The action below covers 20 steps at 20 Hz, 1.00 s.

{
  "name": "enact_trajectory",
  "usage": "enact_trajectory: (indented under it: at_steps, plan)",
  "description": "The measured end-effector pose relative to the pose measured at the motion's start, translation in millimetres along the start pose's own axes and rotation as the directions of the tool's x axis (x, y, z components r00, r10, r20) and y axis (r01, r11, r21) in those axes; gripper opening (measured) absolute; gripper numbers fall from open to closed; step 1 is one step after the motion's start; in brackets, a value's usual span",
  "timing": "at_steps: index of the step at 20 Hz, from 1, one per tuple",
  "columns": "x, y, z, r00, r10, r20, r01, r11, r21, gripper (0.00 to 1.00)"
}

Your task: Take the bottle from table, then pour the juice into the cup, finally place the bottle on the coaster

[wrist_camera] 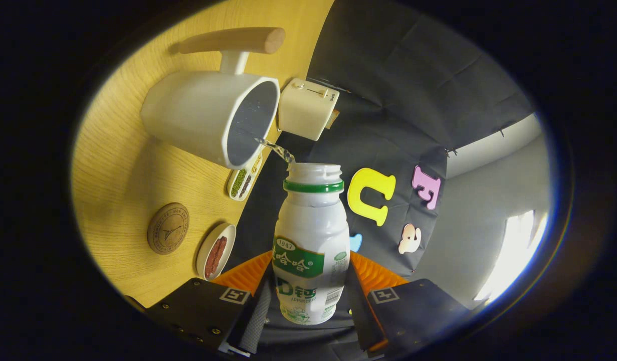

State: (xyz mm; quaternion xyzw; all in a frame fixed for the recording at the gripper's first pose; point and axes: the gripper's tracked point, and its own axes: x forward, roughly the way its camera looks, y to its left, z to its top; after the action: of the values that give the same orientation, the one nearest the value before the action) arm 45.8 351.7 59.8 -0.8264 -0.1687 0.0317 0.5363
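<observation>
Two fingers of the hand-held gripper (311, 293) press on either side of a small white plastic bottle with a green neck ring and green label (311, 240), clasping it at the bottom centre of the frame. The whole view is rolled, so the light wooden table (123, 165) stands along the left. A thin clear stream (277, 148) runs from the bottle's open mouth into the white cup with a wooden stick handle (208, 118) in the upper left. Lower left lies a round brown coaster (168, 228), with a small white dish of dark red food (216, 251) beside it. Near the cup sit a cream toaster (308, 108) and a narrow tray of beans (243, 181).
</observation>
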Motion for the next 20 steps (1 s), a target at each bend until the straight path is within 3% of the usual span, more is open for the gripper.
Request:
enact_trajectory:
  at_steps: [20]
  plan:
    - [-1.9, 9.2, 10.1, 1.000, 0.012, 0.015, -0.011, 0.996, -0.089, 0.72]
